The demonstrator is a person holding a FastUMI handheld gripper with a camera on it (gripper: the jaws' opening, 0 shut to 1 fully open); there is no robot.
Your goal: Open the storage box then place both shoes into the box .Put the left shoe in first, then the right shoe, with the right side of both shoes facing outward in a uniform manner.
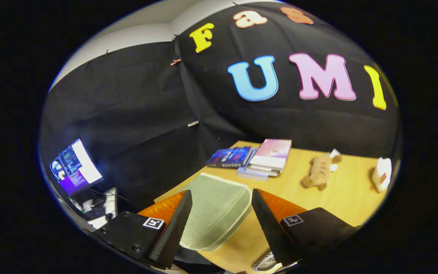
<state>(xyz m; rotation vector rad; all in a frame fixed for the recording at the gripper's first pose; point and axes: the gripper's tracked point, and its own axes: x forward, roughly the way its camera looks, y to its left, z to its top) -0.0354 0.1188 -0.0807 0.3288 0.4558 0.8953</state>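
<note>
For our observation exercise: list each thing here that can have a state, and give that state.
storage box: lid shut, between the fingers.
gripper: open, holding nothing.
books: closed, stacked flat beyond the box.
plush toy: lying on the table.
monitor: switched on.

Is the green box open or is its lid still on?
Shut. The box shows its flat lid on top, no gap, nothing of the inside. The tool is open, fingers apart above it, not touching.

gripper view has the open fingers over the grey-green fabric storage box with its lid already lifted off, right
Not quite. The gripper view shows the gripper open above the grey-green fabric storage box, but its lid is on and closed, not lifted off.
</note>
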